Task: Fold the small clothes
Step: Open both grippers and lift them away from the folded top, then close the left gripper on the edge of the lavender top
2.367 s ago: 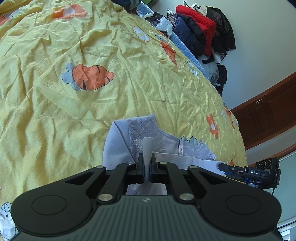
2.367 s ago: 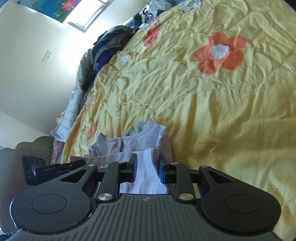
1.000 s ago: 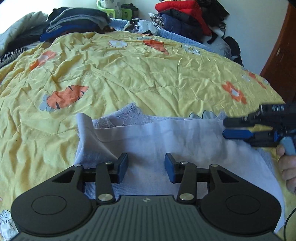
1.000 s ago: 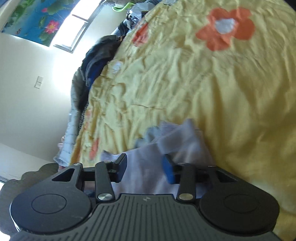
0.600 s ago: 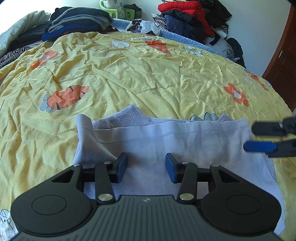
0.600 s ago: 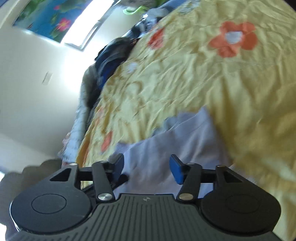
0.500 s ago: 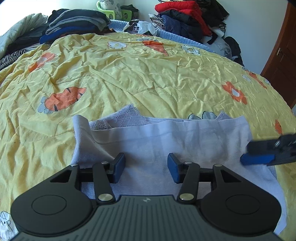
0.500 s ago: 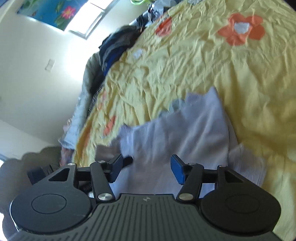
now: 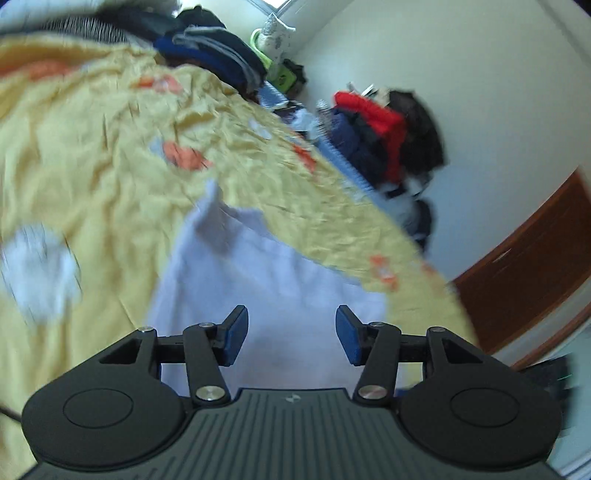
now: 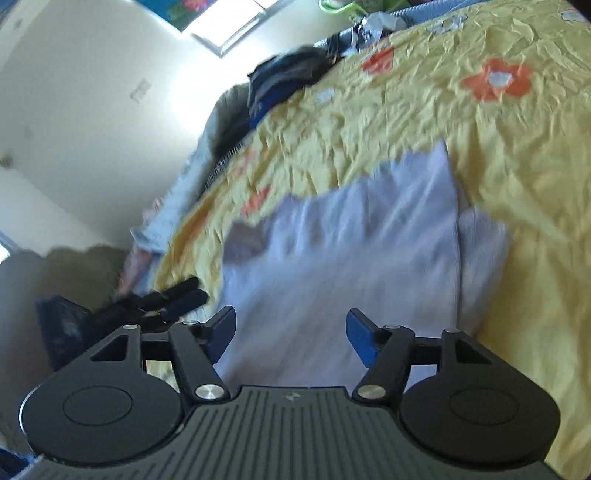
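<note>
On the bed, seen from the left wrist camera, the left tongs hover with their blue pads spread apart and nothing pinched between them. Below and ahead of them lies the pale lilac garment, flat on the yellow bedspread printed with orange flowers and white shapes. The picture is blurred, so the garment's details cannot be made out. Beyond the bed's far edge sits a heap of dark folded clothes, and further right a pile of red, navy and black jackets rests against the pale wall beside a brown wooden door.

Across the bed, from the right wrist camera, the right tongs are opening, pads well apart, with no cloth gripped; the same lilac garment lies beneath and ahead of them on the bedspread. A thicker white layer pokes out along the garment's right edge. At lower left the other black tongs show just beside the garment's left edge, blurred. Dark clothes are stacked at the bed's far side, under a bright window.
</note>
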`<action>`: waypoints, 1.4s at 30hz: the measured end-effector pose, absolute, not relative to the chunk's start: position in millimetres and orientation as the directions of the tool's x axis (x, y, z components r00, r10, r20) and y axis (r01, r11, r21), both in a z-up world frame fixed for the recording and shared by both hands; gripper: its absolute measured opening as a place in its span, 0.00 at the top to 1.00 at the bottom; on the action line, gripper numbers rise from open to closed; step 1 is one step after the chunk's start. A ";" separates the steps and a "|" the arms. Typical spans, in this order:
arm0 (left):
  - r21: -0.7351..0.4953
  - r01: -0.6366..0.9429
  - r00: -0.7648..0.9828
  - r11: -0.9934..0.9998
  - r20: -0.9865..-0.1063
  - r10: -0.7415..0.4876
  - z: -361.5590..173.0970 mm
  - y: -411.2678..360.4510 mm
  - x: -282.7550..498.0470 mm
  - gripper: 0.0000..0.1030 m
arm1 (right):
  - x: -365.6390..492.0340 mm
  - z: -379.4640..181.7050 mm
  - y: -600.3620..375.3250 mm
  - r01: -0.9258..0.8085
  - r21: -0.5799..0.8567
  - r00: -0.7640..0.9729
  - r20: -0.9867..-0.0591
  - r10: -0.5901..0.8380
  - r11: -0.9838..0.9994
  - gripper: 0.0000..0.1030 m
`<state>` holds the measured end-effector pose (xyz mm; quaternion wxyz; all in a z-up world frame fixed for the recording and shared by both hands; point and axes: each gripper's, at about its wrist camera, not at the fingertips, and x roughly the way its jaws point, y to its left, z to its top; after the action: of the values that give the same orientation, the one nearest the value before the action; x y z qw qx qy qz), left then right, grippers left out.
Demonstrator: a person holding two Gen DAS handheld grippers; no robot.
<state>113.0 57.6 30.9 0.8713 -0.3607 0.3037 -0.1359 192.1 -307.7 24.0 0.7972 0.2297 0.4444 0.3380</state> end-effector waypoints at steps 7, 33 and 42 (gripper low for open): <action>-0.759 -0.048 0.711 0.650 -0.483 -0.511 -23.8 49.1 113.3 0.54 | 177.9 -9.9 -319.7 -0.287 0.666 0.387 -0.577 0.719 0.688 0.45; -0.798 -0.453 0.739 0.397 -0.585 -0.333 -19.5 79.0 76.2 0.27 | 175.9 12.4 -338.1 -0.227 0.842 0.398 -0.379 0.836 0.489 0.33; -0.592 -0.541 0.638 0.597 -0.751 -0.166 -6.3 51.3 107.1 0.91 | 182.7 2.8 -340.8 -0.170 0.913 0.392 -0.282 0.876 0.370 0.28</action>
<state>107.1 51.3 -6.3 0.7948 -0.4329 0.4086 0.1178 182.7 -340.8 2.8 0.7169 0.4265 0.4137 0.3646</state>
